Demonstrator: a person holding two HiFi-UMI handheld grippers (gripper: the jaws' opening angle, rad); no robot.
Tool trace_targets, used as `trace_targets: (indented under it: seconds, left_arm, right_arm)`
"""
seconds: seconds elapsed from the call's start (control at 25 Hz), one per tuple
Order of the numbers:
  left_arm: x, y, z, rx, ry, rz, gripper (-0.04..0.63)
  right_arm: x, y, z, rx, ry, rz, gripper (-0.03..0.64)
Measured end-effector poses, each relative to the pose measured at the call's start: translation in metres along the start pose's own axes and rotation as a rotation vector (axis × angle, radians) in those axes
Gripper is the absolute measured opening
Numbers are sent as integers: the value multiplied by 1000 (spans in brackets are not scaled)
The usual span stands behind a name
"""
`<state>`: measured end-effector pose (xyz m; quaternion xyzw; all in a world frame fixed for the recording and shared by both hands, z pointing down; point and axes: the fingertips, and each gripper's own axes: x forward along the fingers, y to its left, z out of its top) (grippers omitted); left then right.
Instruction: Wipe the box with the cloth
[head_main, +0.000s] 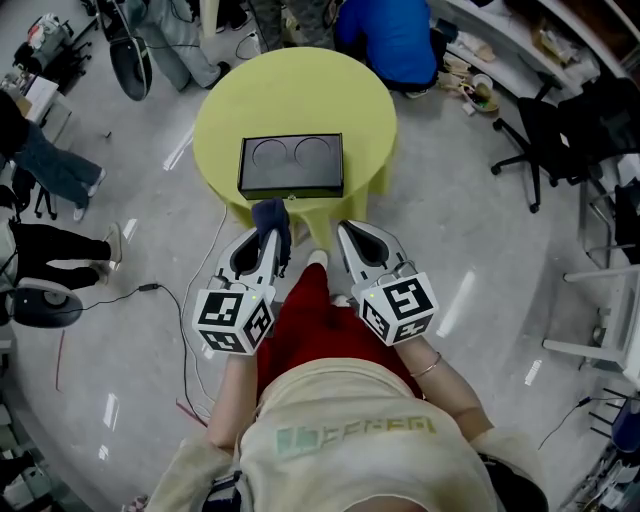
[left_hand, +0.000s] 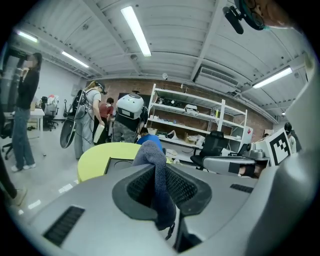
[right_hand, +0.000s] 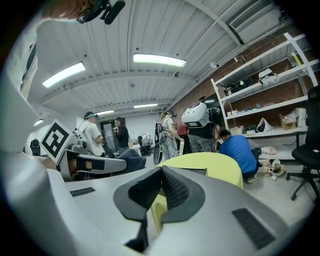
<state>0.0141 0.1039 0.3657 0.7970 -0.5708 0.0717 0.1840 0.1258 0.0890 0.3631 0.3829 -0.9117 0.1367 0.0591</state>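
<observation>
A black box (head_main: 291, 165) with two round recesses in its top lies on the near half of a round yellow-green table (head_main: 300, 95). My left gripper (head_main: 266, 238) hovers just short of the table's near edge, shut on a dark blue cloth (head_main: 272, 220) that sticks up from its jaws. In the left gripper view the cloth (left_hand: 158, 182) hangs pinched between the pads, with the box (left_hand: 119, 162) beyond it. My right gripper (head_main: 347, 236) is level beside the left one, shut and holding nothing; its pads meet at the tip (right_hand: 161, 175).
A person in blue (head_main: 388, 35) crouches at the table's far side and others stand at the left (head_main: 45, 165). A black office chair (head_main: 548, 140) stands to the right. Cables (head_main: 150, 290) lie on the floor at the left. Shelves (left_hand: 200, 120) line the far wall.
</observation>
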Motion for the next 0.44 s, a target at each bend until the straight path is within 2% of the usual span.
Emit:
trace_targets:
  seconds: [0.44]
  left_arm:
    - [-17,-8,2,-5,-17,-6,63]
  right_arm:
    - [-12,6,3,2,-5,-11,37]
